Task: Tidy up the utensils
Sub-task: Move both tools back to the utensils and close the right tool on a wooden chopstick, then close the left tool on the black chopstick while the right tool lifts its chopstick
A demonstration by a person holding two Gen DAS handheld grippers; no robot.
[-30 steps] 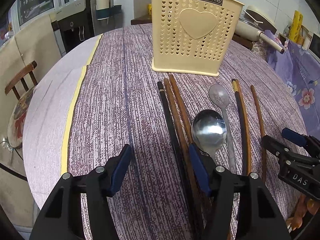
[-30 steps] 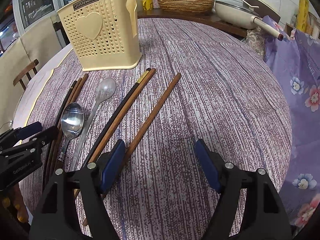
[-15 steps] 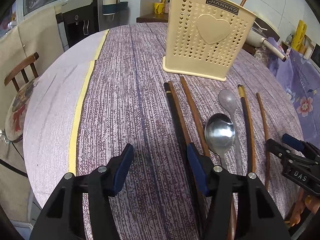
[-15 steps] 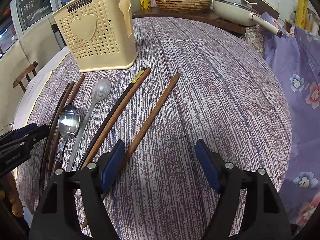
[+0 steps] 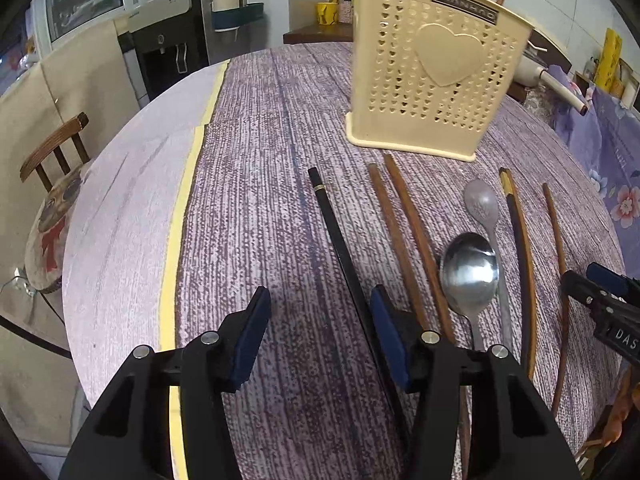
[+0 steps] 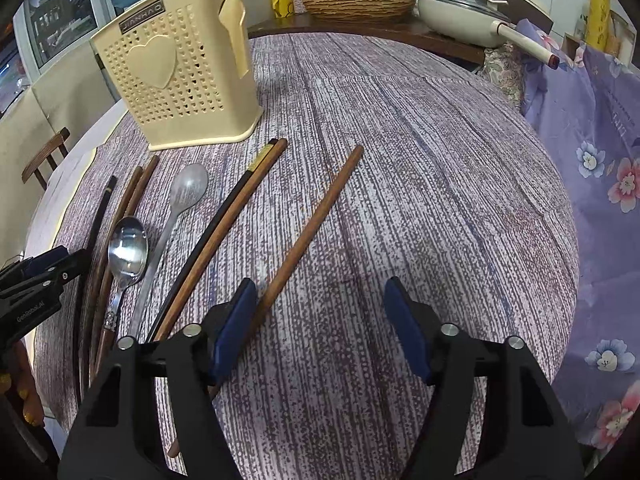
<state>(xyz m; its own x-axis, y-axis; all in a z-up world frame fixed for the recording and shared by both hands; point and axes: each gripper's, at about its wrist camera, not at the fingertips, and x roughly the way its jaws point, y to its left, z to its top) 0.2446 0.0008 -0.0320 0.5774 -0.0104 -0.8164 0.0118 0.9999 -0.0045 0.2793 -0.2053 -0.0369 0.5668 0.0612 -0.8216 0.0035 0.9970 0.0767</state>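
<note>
Two tools, both with their pads spread apart and holding nothing: your left tool (image 5: 318,338) hangs low over the desk (image 5: 256,208), its right pad just beside the black chopstick (image 5: 336,236); your right tool (image 6: 320,328) has its left pad next to the lone brown chopstick (image 6: 312,228). Beyond the left tool lie a pair of brown chopsticks (image 5: 400,224), the steel spoon (image 5: 470,276), the grey plastic spoon (image 5: 482,206) and a black-and-brown pair (image 5: 520,240), all flat on the cloth. Farthest off stands the cream utensil holder (image 5: 432,76), upright, a stick already poking out of it. To do this step well, I'd shift the left tool slightly right so the black chopstick sits between the pads, go down until they touch the cloth, then close near the stick's middle so it lifts level.
</note>
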